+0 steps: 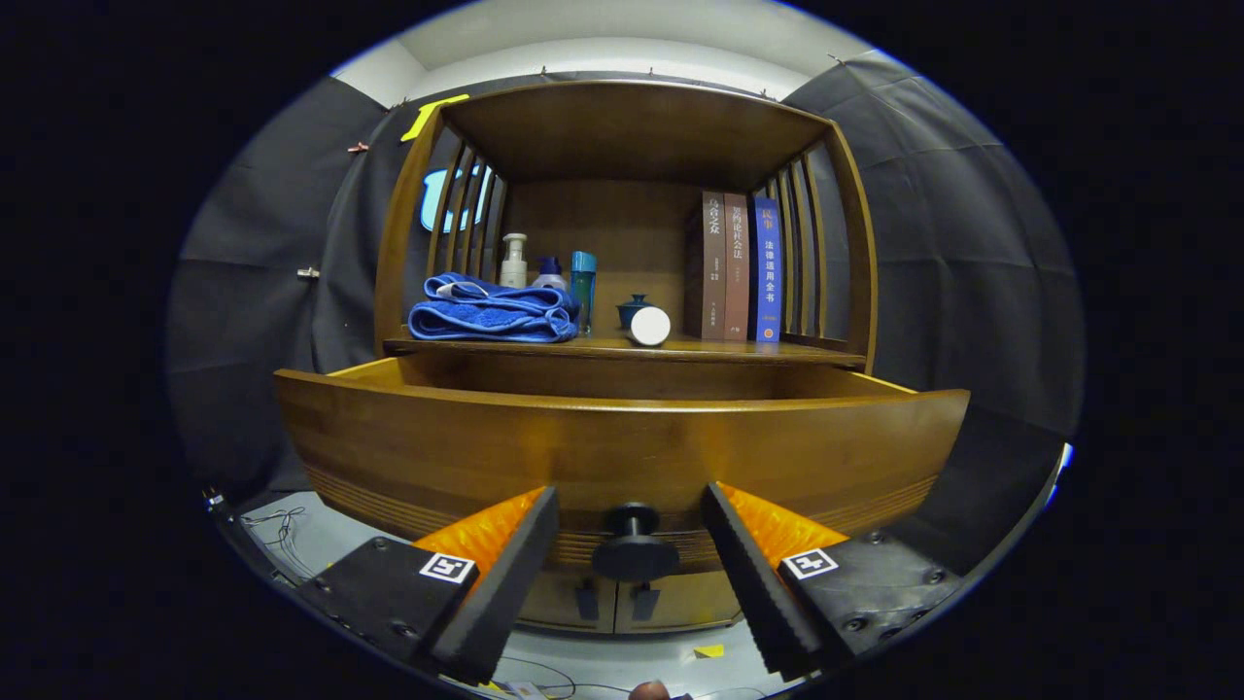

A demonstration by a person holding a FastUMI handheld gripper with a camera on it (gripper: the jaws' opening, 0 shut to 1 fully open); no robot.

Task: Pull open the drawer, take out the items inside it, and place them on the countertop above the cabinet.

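Gripper view. The drawer [622, 442] stands pulled out from the cabinet [632, 126], its curved wooden front just ahead of the tool [630, 520]. The tool is spread wide, holding nothing; its fingers flank the dark round knob [634, 546] with a clear gap on each side, neither touching it.

The drawer's inside is hidden behind its front panel from this low angle, so what remains in it cannot be told.

On the surface [603, 348] above the drawer: a folded blue towel [494, 311], a pump bottle [513, 261], a teal tumbler [583, 287], a small dark lidded cup [634, 306] with a white round object [649, 326] in front of it, and three upright books [739, 267].

Handling, as a judgement: the drawer looks like solid wood, stiff and fairly heavy, with a polished front that offers no grip. The knob is the only sound hold, taken on its narrow stem or across the disc. It is small and smooth, so a square, centred pinch seems safer than an angled one.

Whatever remains inside calls for raising the tool above the front edge first.
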